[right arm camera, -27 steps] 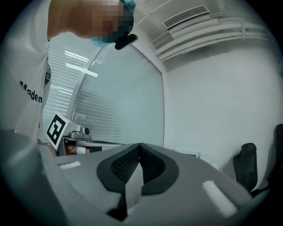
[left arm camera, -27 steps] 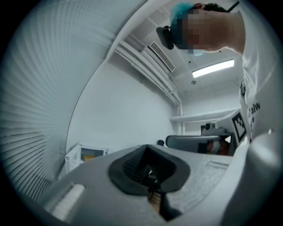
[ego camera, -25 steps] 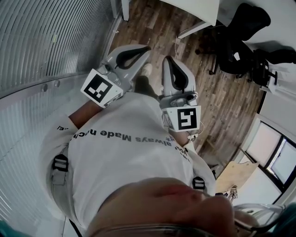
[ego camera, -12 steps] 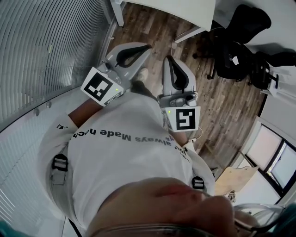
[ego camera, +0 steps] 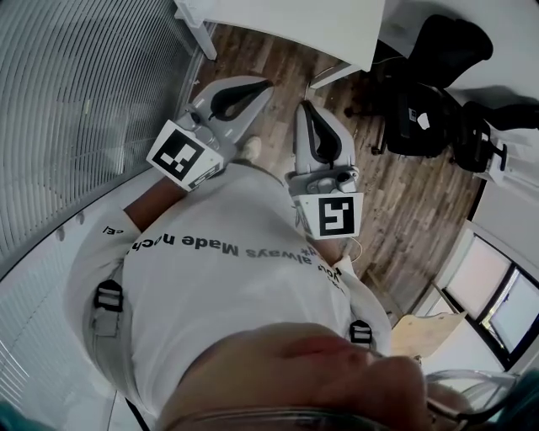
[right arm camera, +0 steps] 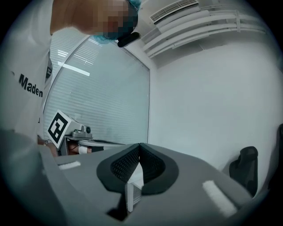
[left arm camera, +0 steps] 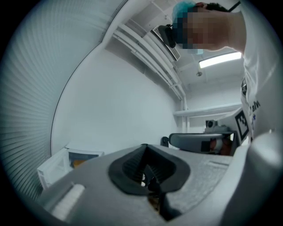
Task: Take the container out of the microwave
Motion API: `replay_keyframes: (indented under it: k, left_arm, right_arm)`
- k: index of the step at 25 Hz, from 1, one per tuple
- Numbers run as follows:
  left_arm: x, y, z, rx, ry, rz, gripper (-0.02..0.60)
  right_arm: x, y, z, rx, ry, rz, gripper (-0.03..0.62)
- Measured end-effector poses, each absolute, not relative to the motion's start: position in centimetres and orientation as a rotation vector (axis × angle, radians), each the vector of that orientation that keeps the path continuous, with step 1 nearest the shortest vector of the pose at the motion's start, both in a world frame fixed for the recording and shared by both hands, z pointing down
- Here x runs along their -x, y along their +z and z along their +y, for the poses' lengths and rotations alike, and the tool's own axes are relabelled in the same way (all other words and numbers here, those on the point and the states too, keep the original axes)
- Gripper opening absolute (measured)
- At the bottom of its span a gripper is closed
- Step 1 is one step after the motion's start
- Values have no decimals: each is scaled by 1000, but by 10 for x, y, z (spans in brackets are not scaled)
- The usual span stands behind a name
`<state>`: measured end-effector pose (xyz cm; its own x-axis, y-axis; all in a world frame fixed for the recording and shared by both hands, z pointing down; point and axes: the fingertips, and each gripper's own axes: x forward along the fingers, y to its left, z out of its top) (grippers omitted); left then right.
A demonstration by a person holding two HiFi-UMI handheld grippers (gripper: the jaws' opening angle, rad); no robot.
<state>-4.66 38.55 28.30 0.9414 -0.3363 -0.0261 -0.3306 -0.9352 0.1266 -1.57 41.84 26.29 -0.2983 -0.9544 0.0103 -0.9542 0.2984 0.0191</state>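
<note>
White box (left arm camera: pixel 56 167): low against the curved wall in the left gripper view, front panel swung open.
Container: perhaps the orange patch (left arm camera: pixel 79 162) inside that box, too small to tell for sure.
Left gripper (ego camera: pixel 266 85): clenched shut on nothing, held level out from the chest, well apart from the box.
Right gripper (ego camera: pixel 304 107): likewise closed tight and empty, just beside the left one, pointing the same way.
Marker cubes (ego camera: pixel 179 154): one on each gripper, black squares facing up at the head camera.
Person: white T-shirt (ego camera: pixel 227 278) with black lettering, grey shoulder straps (ego camera: pixel 108 296).
Floor (ego camera: pixel 421 202): dark wood planks beneath both grippers.
Surroundings: slatted blind (ego camera: pixel 76 84) to the left, white table (ego camera: pixel 295 21) ahead, black office chairs (ego camera: pixel 425 105) to the right.
</note>
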Motion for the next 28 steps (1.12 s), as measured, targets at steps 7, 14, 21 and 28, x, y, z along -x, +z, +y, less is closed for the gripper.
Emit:
replay_keyframes:
  k: [7, 14, 21, 28]
  left_arm:
    - [10, 295, 349, -2963, -68, -547, 3]
    - [0, 298, 329, -2945, -70, -604, 3]
    - [6, 297, 296, -2936, -73, -635, 3]
    - [16, 285, 239, -2940, -114, -630, 3]
  right_arm:
    - [-19, 273, 386, -1820, 4, -2536, 2]
    - [-34, 278, 364, -1785, 22, -2555, 2]
    - [-27, 278, 331, -1753, 27, -2568, 2]
    - [-15, 266, 275, -1749, 4, -2559, 2]
